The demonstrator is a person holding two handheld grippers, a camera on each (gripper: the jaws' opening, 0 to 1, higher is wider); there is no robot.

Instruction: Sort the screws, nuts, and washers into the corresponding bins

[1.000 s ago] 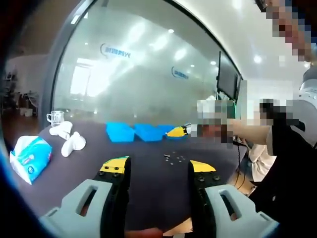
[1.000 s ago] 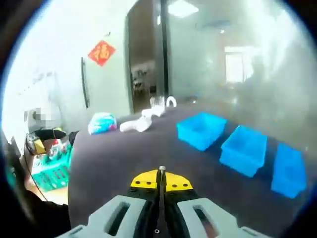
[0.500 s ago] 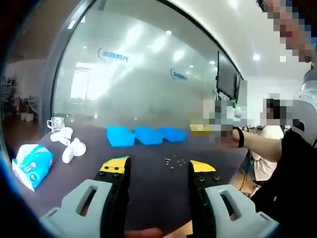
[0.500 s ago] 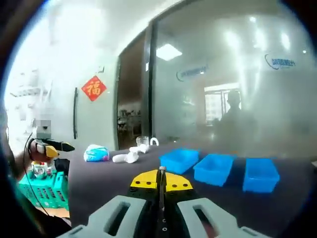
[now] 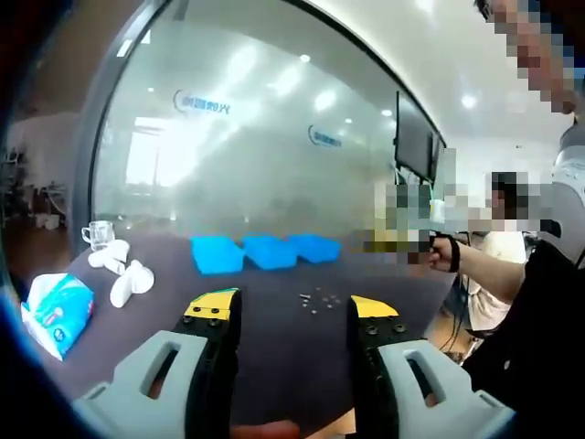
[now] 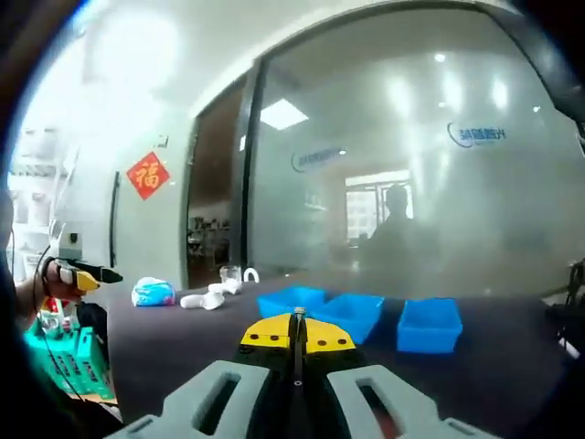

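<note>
My left gripper (image 5: 292, 309) hangs above the near edge of the dark counter (image 5: 274, 311) with its yellow-tipped jaws spread wide and nothing between them. Past them, on the counter, lies a small scatter of loose metal screws, nuts and washers (image 5: 316, 298), too tiny to tell one kind from another. Farther back three bright blue plastic bins (image 5: 265, 251) stand side by side in a row before the frosted glass wall (image 5: 256, 155). Off to the left sit a clear glass mug (image 5: 98, 234), a few white rounded pieces (image 5: 123, 274) and a blue-and-white tissue pack (image 5: 57, 311). My right gripper (image 6: 296, 322) has its jaws clenched together on a thin metal screw (image 6: 297, 331) that stands upright between the tips. In the right gripper view the three blue bins lie ahead, and a red diamond-shaped paper sign (image 6: 147, 175) hangs on the wall beside the dark doorway.
</note>
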